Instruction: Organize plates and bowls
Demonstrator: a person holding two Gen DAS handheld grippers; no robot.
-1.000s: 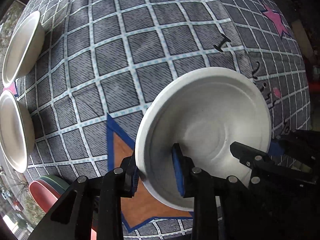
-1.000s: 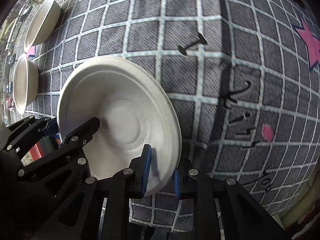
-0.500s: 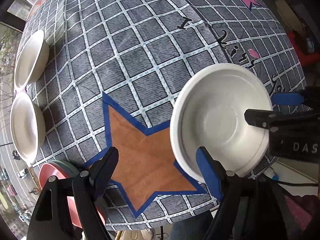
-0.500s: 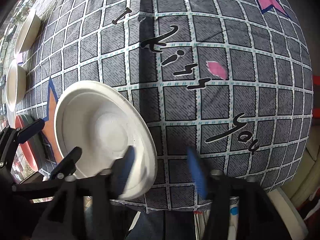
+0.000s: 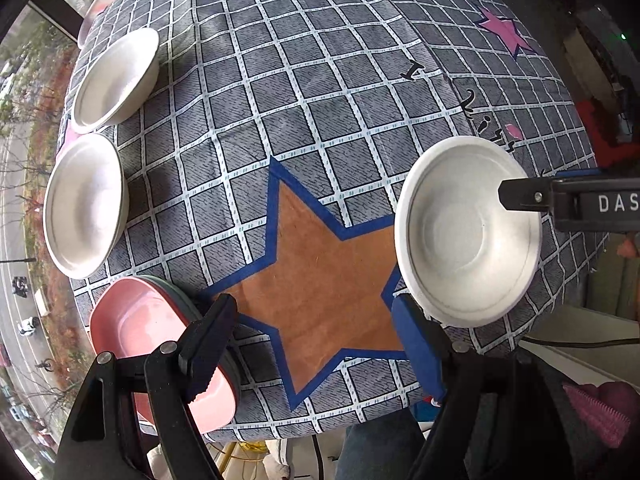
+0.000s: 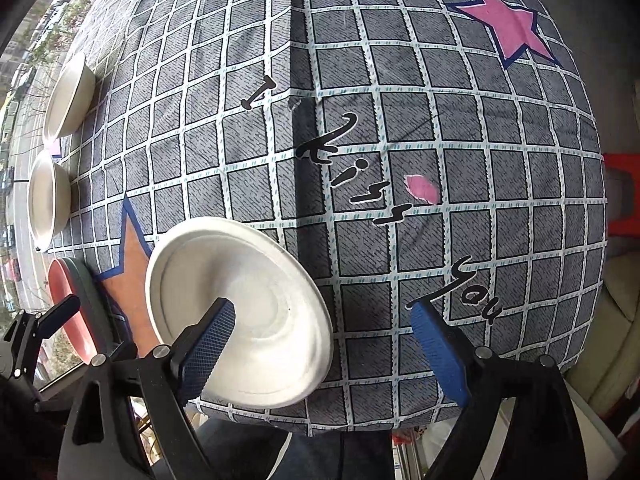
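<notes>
A white paper plate point(image 5: 468, 236) lies on the checked tablecloth near the table's front edge; it also shows in the right wrist view point(image 6: 244, 316). My left gripper point(image 5: 316, 344) is open and empty, above the orange star to the plate's left. My right gripper point(image 6: 324, 340) is open and empty, just above and right of the plate; one of its fingers point(image 5: 524, 198) reaches over the plate's right rim. Two white bowls point(image 5: 116, 80) point(image 5: 84, 204) sit at the left edge. A pink plate point(image 5: 156, 344) lies on a grey-green one at the front left corner.
The grey checked tablecloth point(image 5: 304, 92) has an orange star point(image 5: 320, 276), a pink star point(image 6: 516, 28) and black lettering point(image 6: 360, 184). The table's front edge drops off just below the plate. A pink dish point(image 5: 100, 0) shows at the far left corner.
Both grippers let go of the white plate, opened wide and pulled back and up. The plate now rests on the cloth.
</notes>
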